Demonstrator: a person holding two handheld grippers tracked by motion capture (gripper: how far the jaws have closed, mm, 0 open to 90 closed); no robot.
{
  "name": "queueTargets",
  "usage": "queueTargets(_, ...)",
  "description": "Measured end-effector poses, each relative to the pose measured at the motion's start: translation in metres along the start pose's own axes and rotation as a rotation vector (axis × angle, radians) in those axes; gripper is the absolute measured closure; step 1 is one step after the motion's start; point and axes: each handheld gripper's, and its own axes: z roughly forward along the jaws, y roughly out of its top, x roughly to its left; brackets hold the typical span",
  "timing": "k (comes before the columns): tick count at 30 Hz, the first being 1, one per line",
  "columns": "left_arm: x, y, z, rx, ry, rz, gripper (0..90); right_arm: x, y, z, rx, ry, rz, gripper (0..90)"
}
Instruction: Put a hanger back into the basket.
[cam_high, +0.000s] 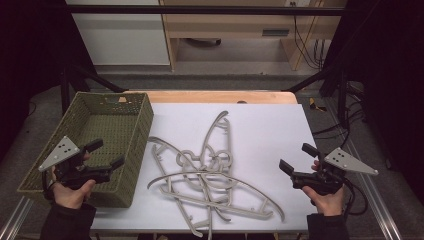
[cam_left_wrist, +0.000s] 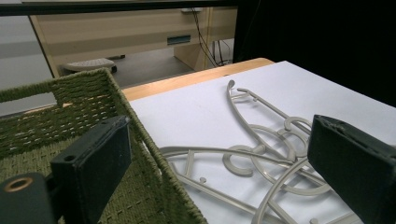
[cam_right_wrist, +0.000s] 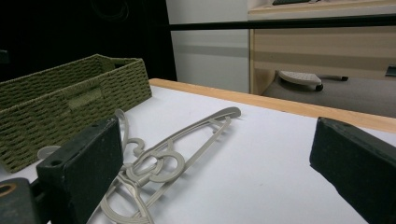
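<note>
On the white sheet (cam_high: 260, 125) that covers most of the table (cam_high: 220, 96), I see a tangled pile of grey hangers (cam_high: 210, 175) lying flat, hooks and arms crossing each other. The pile sits between my two grippers, just beside the right wall of the green woven basket (cam_high: 142, 120) that stands at the sheet's left edge.

My left gripper (cam_high: 107, 153) is held over the basket's near right corner, its jaws apart with nothing between them. In the left gripper view I look across the basket wall (cam_left_wrist: 140, 140) toward the hangers (cam_left_wrist: 261, 154), which lie past that wall on the sheet; neither jaw touches them.

My right gripper (cam_high: 297, 157) is held over the sheet at the right, near the hangers but apart from them. Its jaws also stand apart and empty. In the right gripper view one hanger (cam_right_wrist: 196, 135) stretches away between the jaws, lower on the sheet, with the basket (cam_right_wrist: 70, 102) beyond it at the left.

Both hands grasp the gripper handles from below, near the table's front edge. I cannot tell how many hangers are in the pile.
</note>
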Motion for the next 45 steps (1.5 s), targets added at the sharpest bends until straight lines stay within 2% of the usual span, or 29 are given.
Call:
queueTargets(6, -0.009, 0.003, 0.007, 0.02, -0.025, 0.021, 6.1, 0.002, 0.0, 0.002, 0.009, 0.011, -0.006, 3.0)
queueTargets(12, -0.024, 0.008, 0.018, 0.044, -0.053, 0.055, 6.4, 0.004, 0.0, 0.006, 0.022, 0.019, -0.011, 2.9)
queueTargets(14, -0.032, 0.011, 0.026, 0.071, -0.069, 0.075, 6.7, 0.007, 0.001, 0.007, 0.026, 0.017, -0.018, 2.9)
queueTargets(15, -0.032, 0.011, 0.026, 0.071, -0.069, 0.075, 6.7, 0.007, 0.001, 0.007, 0.026, 0.017, -0.018, 2.9)
queueTargets(20, -0.044, 0.01, 0.043, 0.145, -0.1, 0.115, 7.7, 0.009, 0.002, 0.008, 0.036, 0.023, -0.027, 2.9)
queueTargets(24, -0.053, 0.009, 0.059, 0.2, -0.128, 0.129, 8.4, 0.009, 0.001, 0.009, 0.046, 0.026, -0.031, 2.9)
queueTargets(33, -0.078, 0.002, 0.097, 0.335, -0.187, 0.227, 11.9, 0.009, 0.001, 0.011, 0.055, 0.026, -0.028, 3.0)
queueTargets(40, -0.087, -0.003, 0.125, 0.398, -0.21, 0.239, 14.1, 0.01, -0.001, 0.015, 0.073, 0.024, -0.035, 2.9)
queueTargets(45, -0.093, -0.013, 0.145, 0.456, -0.224, 0.266, 17.4, 0.01, -0.001, 0.014, 0.075, 0.025, -0.034, 2.9)
